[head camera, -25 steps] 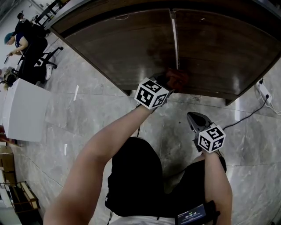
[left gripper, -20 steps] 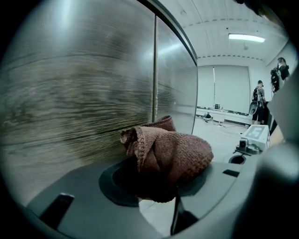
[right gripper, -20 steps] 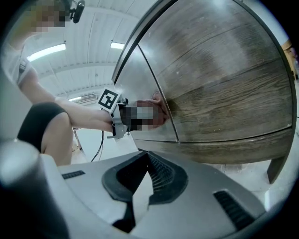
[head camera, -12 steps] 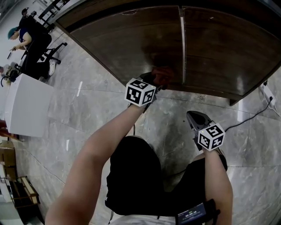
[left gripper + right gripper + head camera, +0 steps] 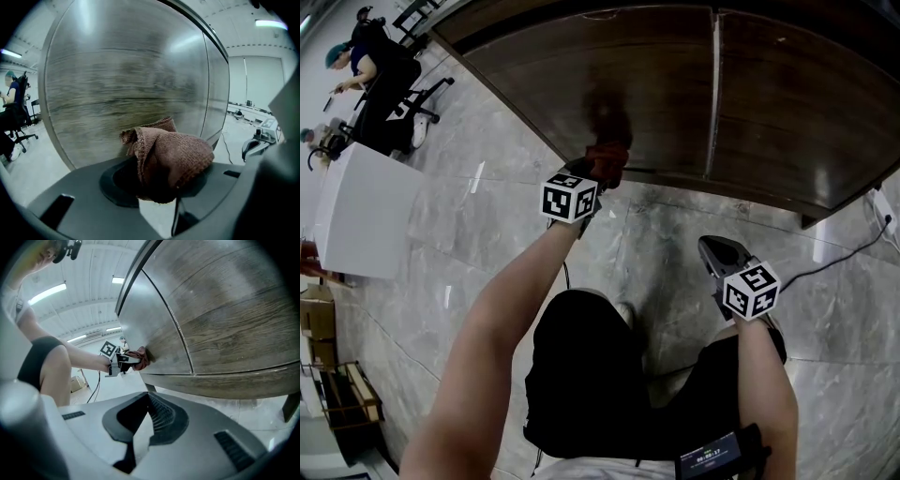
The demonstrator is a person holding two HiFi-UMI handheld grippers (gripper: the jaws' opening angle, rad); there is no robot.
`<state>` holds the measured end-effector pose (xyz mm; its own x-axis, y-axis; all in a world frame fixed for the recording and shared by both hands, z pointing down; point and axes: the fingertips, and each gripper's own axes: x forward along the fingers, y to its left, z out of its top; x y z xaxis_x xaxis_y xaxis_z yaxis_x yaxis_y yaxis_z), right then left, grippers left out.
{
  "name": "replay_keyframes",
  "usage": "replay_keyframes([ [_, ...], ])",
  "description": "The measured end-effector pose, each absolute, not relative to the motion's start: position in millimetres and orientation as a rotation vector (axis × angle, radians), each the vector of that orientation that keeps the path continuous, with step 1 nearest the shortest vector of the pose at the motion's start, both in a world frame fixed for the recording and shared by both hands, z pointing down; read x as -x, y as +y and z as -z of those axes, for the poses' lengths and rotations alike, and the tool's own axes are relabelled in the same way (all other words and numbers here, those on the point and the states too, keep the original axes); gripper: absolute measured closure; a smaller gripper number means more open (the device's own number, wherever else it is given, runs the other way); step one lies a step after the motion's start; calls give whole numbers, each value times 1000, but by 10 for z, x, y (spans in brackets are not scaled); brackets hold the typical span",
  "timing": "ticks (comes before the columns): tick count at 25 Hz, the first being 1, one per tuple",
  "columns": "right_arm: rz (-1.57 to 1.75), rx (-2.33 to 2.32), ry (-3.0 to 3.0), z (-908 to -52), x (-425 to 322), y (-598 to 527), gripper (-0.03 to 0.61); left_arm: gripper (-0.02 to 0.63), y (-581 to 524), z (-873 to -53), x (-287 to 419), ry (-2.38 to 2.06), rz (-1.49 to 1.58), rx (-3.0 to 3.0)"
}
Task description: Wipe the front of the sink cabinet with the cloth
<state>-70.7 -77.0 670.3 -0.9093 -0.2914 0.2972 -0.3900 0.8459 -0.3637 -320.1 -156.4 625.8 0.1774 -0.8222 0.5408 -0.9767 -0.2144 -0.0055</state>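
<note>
The sink cabinet (image 5: pixel 666 84) has a dark wood front with two doors and a pale seam between them. A reddish-brown cloth (image 5: pixel 607 159) is pressed against the lower part of the left door. My left gripper (image 5: pixel 592 176) is shut on the cloth. In the left gripper view the bunched cloth (image 5: pixel 173 154) sits between the jaws of the left gripper (image 5: pixel 159 176), close to the door (image 5: pixel 126 89). My right gripper (image 5: pixel 713 249) hangs low over the floor, away from the cabinet, shut with nothing in it. The right gripper view shows the right gripper (image 5: pixel 146 399) and, beyond it, the cloth (image 5: pixel 142 357) on the wood.
A grey marble floor (image 5: pixel 506 216) runs under the cabinet. A cable and power strip (image 5: pixel 883 208) lie at the right by a cabinet leg (image 5: pixel 811 223). A white box (image 5: pixel 361 220) and seated people on office chairs (image 5: pixel 380 66) are at the far left.
My left gripper has slid the cloth leftward along the bottom of the cabinet front, from the door seam onto the left door. The right gripper has stayed put.
</note>
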Motion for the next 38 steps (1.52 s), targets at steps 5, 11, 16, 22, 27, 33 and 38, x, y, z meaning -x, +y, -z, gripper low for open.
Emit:
replay_keyframes([
  [5, -660, -563, -2776, -6780, 651, -853, 566, 456, -1481, -6239, 3712, -1793, -611, -2054],
  [11, -691, -616, -2775, -6801, 536, -952, 566, 456, -1368, -6291, 4427, -1941, -662, -1882],
  [16, -728, -652, -2772, -6821, 428, -1015, 566, 456, -1260, -6458, 4769, -2015, -629, -1717],
  [22, -756, -668, -2768, -6825, 353, -1043, 566, 456, -1361, -6730, 4194, -1887, -659, -1834],
  [27, -739, -650, -2769, -6819, 359, -1010, 566, 456, -1448, -6851, 3445, -1729, -673, -1990],
  [33, -719, -648, -2774, -6752, 343, -959, 566, 456, -1588, -6764, 2793, -1591, -660, -2140],
  [38, -714, -675, -2785, -6673, 275, -949, 566, 456, -1724, -6656, 2332, -1494, -621, -2241],
])
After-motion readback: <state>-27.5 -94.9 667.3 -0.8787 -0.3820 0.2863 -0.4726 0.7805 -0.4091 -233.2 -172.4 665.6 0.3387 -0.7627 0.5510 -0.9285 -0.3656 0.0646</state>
